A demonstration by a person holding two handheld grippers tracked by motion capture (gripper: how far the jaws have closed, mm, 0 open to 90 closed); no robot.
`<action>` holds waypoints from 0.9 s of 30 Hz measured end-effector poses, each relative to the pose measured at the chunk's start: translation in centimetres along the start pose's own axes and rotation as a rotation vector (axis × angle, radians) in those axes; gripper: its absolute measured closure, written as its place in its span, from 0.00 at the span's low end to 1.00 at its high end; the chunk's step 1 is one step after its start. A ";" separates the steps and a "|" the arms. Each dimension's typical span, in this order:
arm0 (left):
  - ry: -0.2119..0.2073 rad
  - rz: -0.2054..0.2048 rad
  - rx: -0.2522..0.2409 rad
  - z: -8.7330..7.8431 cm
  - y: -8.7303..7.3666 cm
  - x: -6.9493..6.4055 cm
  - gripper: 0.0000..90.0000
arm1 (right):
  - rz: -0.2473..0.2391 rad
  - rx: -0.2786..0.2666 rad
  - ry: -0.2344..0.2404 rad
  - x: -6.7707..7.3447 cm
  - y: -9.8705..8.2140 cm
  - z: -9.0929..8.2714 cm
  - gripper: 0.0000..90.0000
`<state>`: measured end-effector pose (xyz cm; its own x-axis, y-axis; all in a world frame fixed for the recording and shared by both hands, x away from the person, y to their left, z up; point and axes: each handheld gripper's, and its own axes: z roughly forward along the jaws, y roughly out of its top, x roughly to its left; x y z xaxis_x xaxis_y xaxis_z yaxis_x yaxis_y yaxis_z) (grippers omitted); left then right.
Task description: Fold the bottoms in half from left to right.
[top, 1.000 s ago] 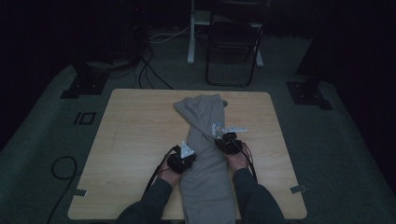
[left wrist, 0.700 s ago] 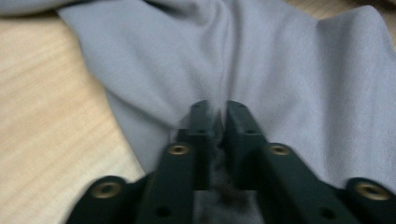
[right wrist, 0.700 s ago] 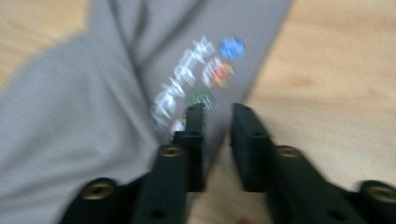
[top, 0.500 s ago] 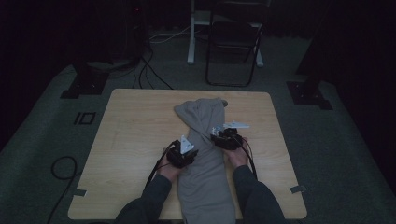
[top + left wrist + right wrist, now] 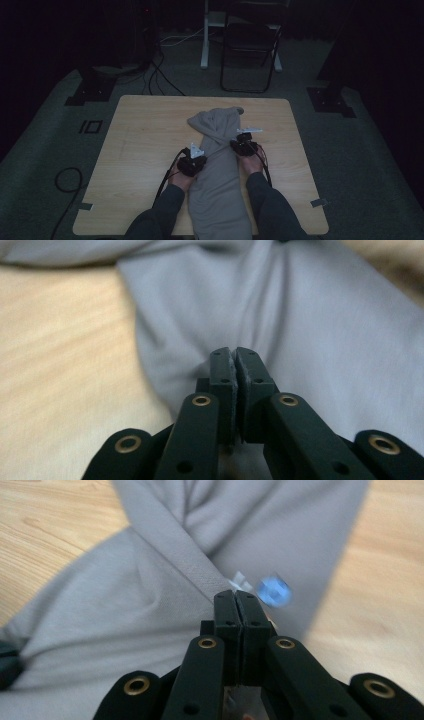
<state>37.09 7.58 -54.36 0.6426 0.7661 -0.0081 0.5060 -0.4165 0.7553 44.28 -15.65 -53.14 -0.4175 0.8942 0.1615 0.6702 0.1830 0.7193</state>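
Both tools had shifted slightly along the grey garment [image 5: 220, 175] since the earlier frames, and the folded upper part of the cloth had changed shape, lying more rounded than before. Within the last second the jaws of each tool had opened and then closed again.

Left tool [image 5: 192, 162] sat at the left edge of the garment, about midway along its length. In the left gripper view its jaws [image 5: 234, 365] stood together, tips meeting at the edge of the cloth [image 5: 300, 330], where creases fanned out from them; whether a fold was pinched between them could not be told.

Right tool [image 5: 244, 145] sat at the right edge of the garment, slightly farther from the person than the left tool. In the right gripper view its jaws [image 5: 235, 607] were likewise together, just beside a diagonal seam of the cloth [image 5: 150, 605] and a small blurred blue-and-white tag [image 5: 272, 590]; a grip on fabric could not be confirmed.

Garment lay lengthwise down the middle of the worktop [image 5: 145, 145], its near end hanging over the edge nearest the person.
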 end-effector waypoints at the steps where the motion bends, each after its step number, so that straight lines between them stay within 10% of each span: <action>1: -0.009 -0.010 0.002 -0.4 -0.4 -0.2 0.97 | 0.013 0.006 0.005 -0.3 -0.3 -0.2 0.99; 5: -0.004 0.021 0.002 -1.3 -1.2 -0.9 0.96 | 0.025 0.028 0.005 -0.3 -1.5 -0.5 0.97; 12: 0.043 0.041 -0.084 -1.0 1.0 0.2 0.71 | 0.016 -0.024 0.002 -0.1 -0.6 -0.9 0.63; 20: 0.026 -0.010 -0.010 2.0 1.8 1.4 0.80 | -0.168 -0.074 0.023 3.4 2.7 1.4 0.63; 27: 0.035 -0.002 0.001 1.6 1.5 1.1 0.80 | -0.318 0.012 0.002 5.7 4.6 5.4 0.72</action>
<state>39.49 7.01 -54.34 0.6210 0.7837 0.0138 0.5074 -0.4154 0.7550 48.24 -7.50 -52.56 -0.6086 0.7905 -0.0684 0.5134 0.4580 0.7257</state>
